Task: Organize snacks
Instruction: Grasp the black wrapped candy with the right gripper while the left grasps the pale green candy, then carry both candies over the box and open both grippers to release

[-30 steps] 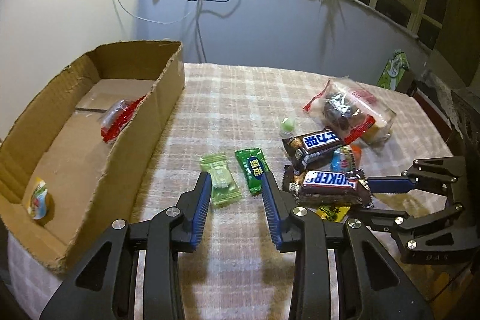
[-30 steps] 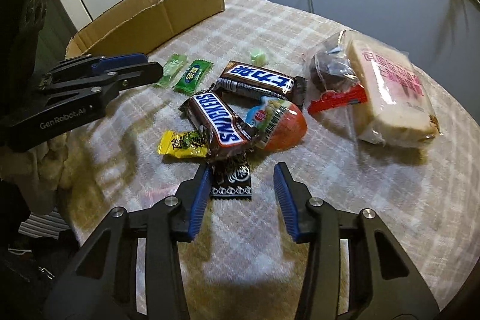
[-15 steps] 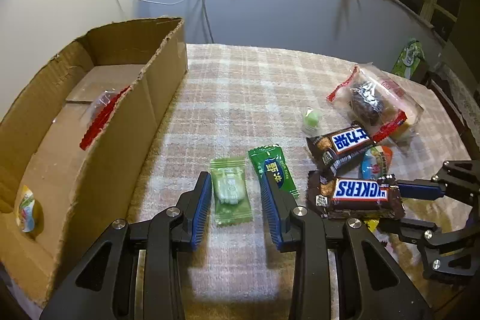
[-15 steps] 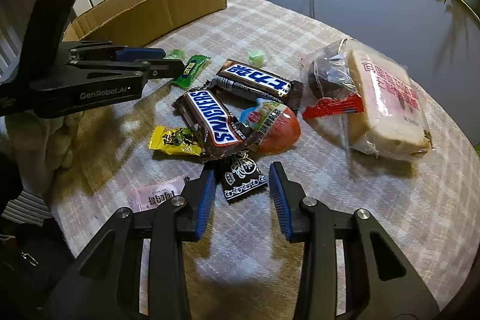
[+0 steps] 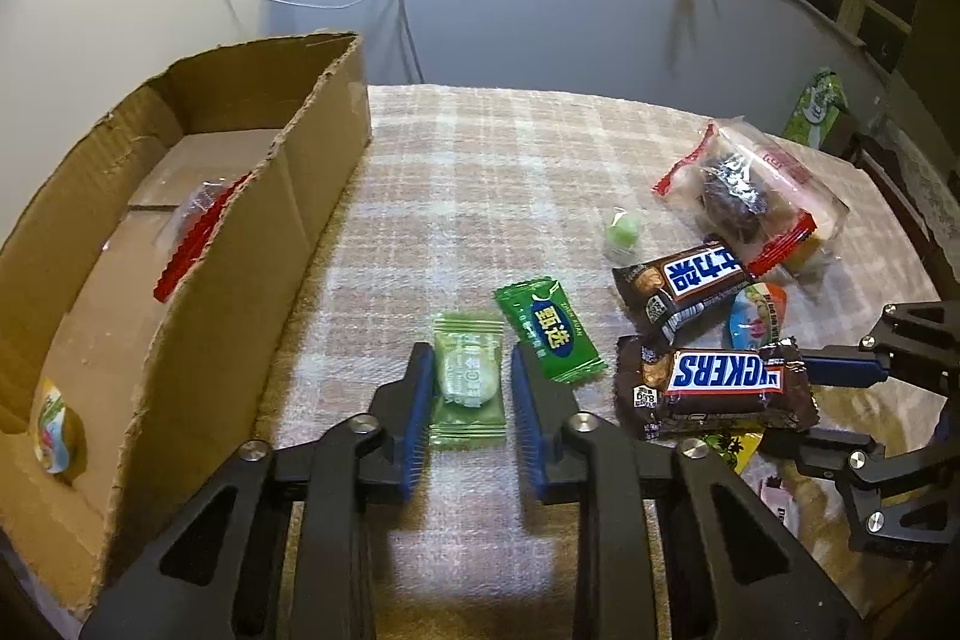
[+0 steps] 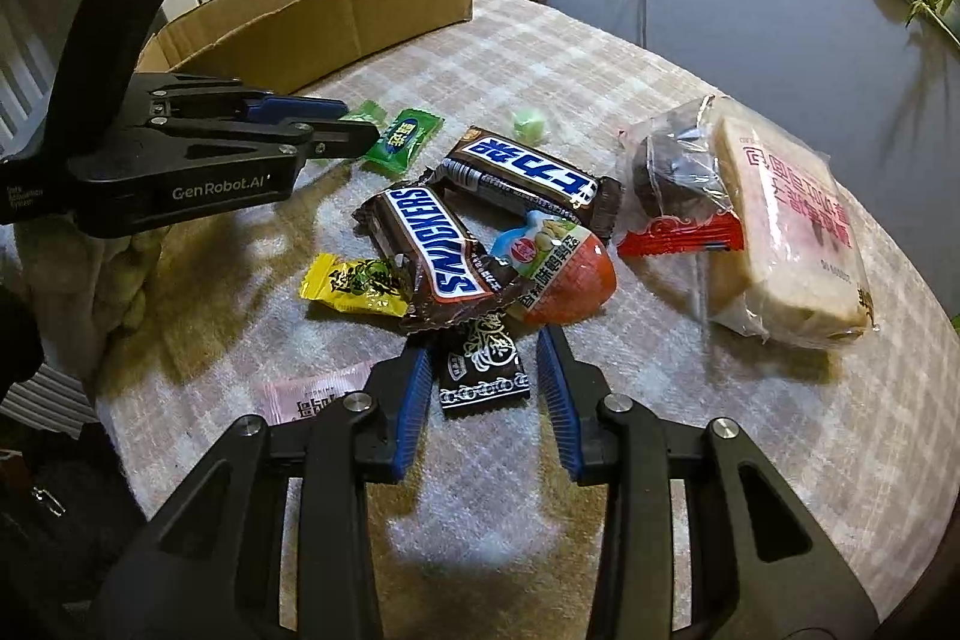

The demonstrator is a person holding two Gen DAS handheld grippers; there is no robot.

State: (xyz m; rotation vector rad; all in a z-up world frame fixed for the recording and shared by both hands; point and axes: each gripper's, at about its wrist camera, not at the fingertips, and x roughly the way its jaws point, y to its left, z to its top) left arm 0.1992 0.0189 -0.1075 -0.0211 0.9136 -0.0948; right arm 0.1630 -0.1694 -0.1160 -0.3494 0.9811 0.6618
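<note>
the left claw (image 5: 467, 403) is spread wide around the pale green candy (image 5: 468, 379) on the surface, ready to pinch it. the right claw (image 6: 483, 383) is spread around the black candy (image 6: 482, 367). both likely go in the box (image 5: 198, 244).

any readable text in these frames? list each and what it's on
"SNICKERS": brown bar wrapper
"GenRobot.AI": side of the left gripper
Chinese characters, white on blue: second brown bar wrapper
Chinese characters, white on blue: dark green candy packet
Print on the bread bag, egg-shaped snack, yellow packet, black packet: not legible to me.
</note>
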